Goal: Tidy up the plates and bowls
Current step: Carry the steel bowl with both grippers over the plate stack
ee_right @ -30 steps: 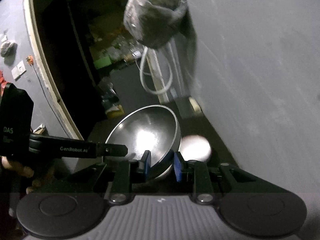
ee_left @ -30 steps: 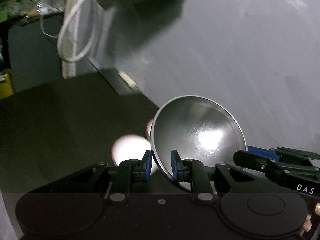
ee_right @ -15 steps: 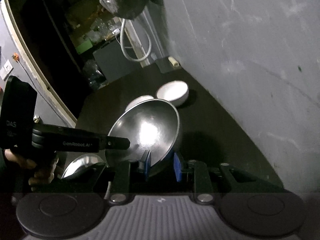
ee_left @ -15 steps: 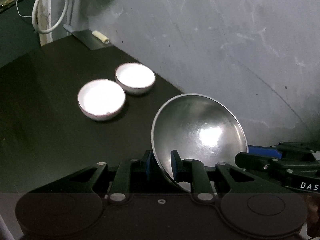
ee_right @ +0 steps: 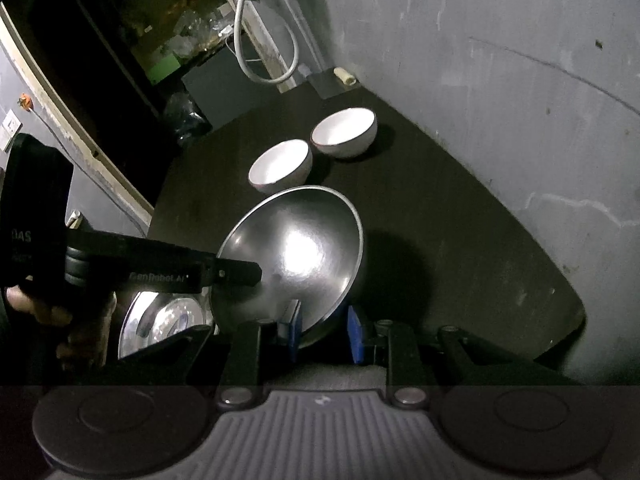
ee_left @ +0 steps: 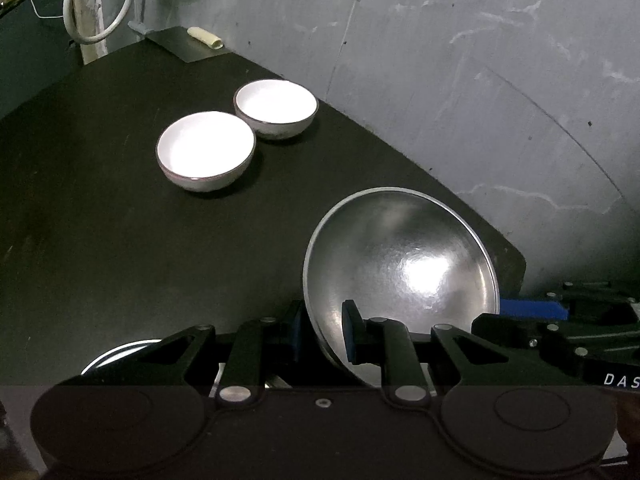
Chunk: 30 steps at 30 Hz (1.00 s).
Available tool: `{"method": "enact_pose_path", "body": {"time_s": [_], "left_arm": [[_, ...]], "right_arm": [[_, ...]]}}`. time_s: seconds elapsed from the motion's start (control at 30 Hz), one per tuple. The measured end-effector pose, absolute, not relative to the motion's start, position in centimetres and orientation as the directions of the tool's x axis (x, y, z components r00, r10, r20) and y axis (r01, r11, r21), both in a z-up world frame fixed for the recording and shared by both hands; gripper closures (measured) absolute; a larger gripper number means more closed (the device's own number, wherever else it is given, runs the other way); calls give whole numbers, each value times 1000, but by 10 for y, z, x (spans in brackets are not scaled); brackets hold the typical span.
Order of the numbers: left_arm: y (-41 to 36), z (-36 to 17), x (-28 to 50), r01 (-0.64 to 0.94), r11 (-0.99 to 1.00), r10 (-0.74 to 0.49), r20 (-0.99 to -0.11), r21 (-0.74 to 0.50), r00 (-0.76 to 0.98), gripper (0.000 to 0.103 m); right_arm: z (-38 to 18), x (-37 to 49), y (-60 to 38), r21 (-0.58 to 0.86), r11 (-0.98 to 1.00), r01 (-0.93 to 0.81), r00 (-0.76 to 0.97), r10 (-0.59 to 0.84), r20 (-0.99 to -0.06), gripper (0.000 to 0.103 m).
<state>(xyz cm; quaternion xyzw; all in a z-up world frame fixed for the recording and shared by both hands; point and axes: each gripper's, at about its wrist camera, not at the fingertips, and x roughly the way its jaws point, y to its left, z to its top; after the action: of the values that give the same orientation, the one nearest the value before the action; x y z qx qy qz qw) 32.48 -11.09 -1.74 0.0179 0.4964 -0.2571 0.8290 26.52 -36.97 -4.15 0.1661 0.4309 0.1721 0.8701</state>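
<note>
Steel bowl carried low over the dark table, pinched at opposite rims by both grippers

The steel bowl (ee_left: 400,268) hangs tilted just above the near right part of the black table (ee_left: 100,240), close to the grey wall (ee_left: 460,80); the left gripper (ee_left: 322,330) has its blue pads nearly closed on the near rim, one inside and one outside, and the right gripper (ee_right: 324,330) clamps the opposite rim the same narrow way; a second ago the view was mostly wall and a hanging bag, and now the table fills it, so the bowl has come down and forward; two white bowls (ee_left: 206,156) (ee_left: 276,108) sit touching, well beyond it; a steel plate (ee_right: 164,320) lies beside it, under the left hand (ee_right: 48,312); my guess is that setting down comes next, though whether the bowl already touches the table I cannot tell.
</note>
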Motion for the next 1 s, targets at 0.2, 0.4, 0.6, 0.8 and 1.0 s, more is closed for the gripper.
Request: {"method": "enact_pose_path", "body": {"time_s": [0.2,0.4,0.6,0.8,1.0], "left_arm": [[-112,-22,324,443,871,-388,-849,-211,358,81],[-112,-26,324,442,873,-376,-861,-205,343,81],[-114,-28,327,442,876,-362,-869,-194,336,81],[-118,-31,328,444,876,-355,-874,-187,332,81],[-120,-31,328,447,876,-353,-873,-181,337,81]], "right_arm": [[-44,267,-369,440,885,-153,557,445,-701,75],[-48,268,-368,442,884,-151,542,448,-711,75],[-50,270,-367,444,883,-152,534,451,-715,75],[-52,271,-366,443,884,-147,530,449,-719,75],[-52,271,-366,444,885,-139,533,445,-720,75]]}}
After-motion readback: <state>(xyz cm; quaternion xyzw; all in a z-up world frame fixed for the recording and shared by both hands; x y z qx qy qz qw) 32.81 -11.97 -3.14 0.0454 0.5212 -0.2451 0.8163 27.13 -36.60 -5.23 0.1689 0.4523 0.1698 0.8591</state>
